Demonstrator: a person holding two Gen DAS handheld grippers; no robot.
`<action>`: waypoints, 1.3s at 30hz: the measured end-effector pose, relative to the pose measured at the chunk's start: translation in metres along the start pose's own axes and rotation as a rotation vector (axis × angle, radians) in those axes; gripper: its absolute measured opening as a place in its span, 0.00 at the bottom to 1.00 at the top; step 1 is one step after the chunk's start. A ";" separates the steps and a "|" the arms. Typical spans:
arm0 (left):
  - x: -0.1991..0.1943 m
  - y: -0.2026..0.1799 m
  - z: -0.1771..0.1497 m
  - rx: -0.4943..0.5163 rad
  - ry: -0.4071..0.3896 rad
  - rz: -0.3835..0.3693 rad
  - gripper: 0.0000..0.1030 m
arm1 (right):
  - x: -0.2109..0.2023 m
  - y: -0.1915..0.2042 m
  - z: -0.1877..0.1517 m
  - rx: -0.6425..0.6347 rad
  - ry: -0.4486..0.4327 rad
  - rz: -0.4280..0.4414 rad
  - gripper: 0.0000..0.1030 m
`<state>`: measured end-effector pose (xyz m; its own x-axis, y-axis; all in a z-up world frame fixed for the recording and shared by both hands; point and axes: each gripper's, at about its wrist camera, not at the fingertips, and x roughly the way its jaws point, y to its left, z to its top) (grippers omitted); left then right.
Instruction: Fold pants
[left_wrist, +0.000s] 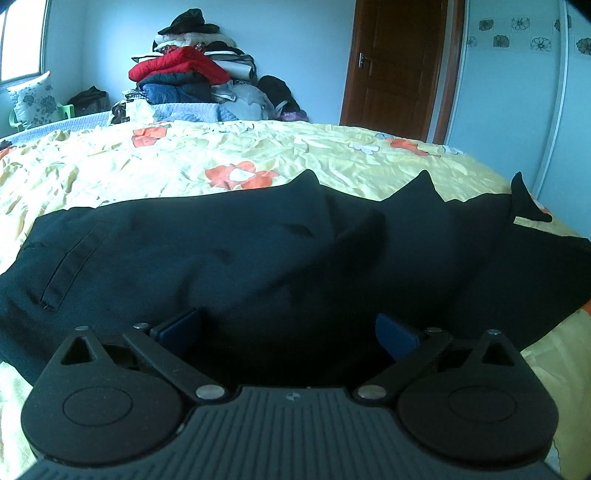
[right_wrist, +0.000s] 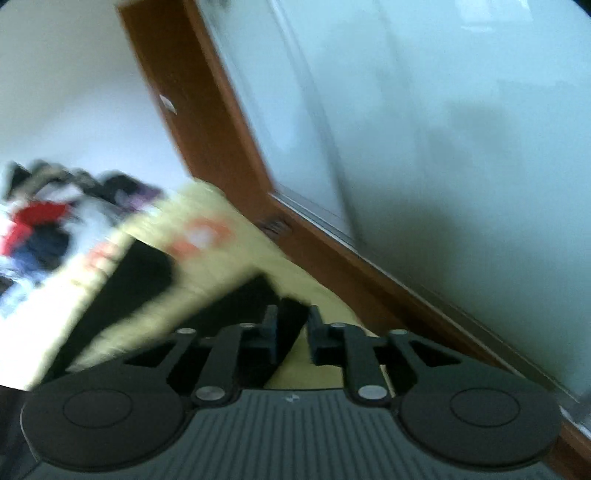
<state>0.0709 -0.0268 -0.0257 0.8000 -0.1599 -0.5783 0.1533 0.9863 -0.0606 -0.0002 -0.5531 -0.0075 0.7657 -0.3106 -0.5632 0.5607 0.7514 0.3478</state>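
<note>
A pair of dark navy fabric pants (left_wrist: 258, 251) lies spread across the near part of the bed, on a crumpled yellow bedspread with orange and white flowers (left_wrist: 184, 158), with a welt pocket slit towards the left end and a few peaks of cloth standing up along the far side. The left gripper (left_wrist: 288, 332) sits low at the near edge of the pants, its blue-padded jaws spread wide apart with dark cloth bulging between them, not clenched on it. The right gripper (right_wrist: 291, 325) is tilted and its view is smeared by motion; its jaws stand close together around a narrow tail of the dark fabric. Beyond the far edge of the bed rises a heap of folded clothes (left_wrist: 184, 70), beside a brown wooden door (left_wrist: 399, 62).
</note>
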 end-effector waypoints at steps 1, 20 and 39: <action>0.000 0.000 0.000 0.000 0.000 0.000 1.00 | -0.002 -0.005 -0.002 0.022 -0.023 -0.048 0.33; 0.001 -0.003 0.000 0.010 0.005 0.007 1.00 | 0.080 0.074 0.042 -0.145 0.173 0.151 0.69; 0.002 -0.003 0.001 0.010 0.007 0.006 1.00 | 0.071 0.116 0.031 -0.206 0.097 0.095 0.83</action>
<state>0.0725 -0.0300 -0.0258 0.7970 -0.1540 -0.5840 0.1546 0.9867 -0.0491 0.1293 -0.5057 0.0163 0.7724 -0.1829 -0.6083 0.4039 0.8805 0.2482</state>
